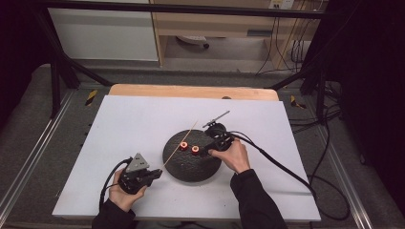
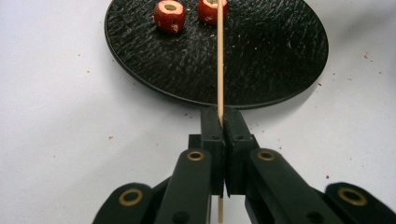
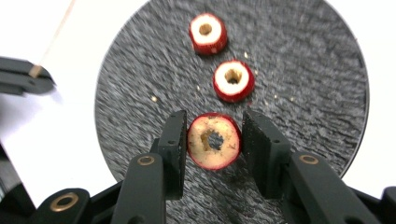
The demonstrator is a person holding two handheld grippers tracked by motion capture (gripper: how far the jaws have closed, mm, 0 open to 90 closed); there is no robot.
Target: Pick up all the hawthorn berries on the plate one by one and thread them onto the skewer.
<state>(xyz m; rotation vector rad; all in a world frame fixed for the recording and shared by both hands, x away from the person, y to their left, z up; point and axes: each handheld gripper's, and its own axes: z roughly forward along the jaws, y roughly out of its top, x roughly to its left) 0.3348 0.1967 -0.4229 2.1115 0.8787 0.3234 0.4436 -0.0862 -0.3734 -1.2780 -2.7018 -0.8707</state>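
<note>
At the left of the high view, the left gripper (image 1: 154,174) rests low on the white table (image 1: 129,124), just off the near-left edge of the black plate (image 1: 191,167). Its jaws are pressed fully together on a thin wooden skewer (image 1: 180,144), pinched near its lower end. In the left gripper view, the skewer (image 2: 220,65) runs straight up from between the closed jaws and crosses over the plate's (image 2: 261,56) rim, its far part passing in front of one of two red fruit pieces (image 2: 169,15) lying at the plate's far side. In the high view, the stick slants up and to the right above the plate.

Near the middle of the plate lie two red cored pieces (image 1: 184,146), close beside each other but apart.

Further right, the right gripper (image 1: 206,153) hangs over the plate's right half, held by the person's right hand (image 1: 232,156). In the right gripper view, its jaws stand at a narrow gap with a third cored fruit piece (image 3: 214,140) between them, its hollowed face towards the camera. The left pad touches its side; the right pad appears to sit just beside it, so a firm grip is not certain. The other two pieces (image 3: 233,80) lie beyond it on the plate (image 3: 308,93).
</note>
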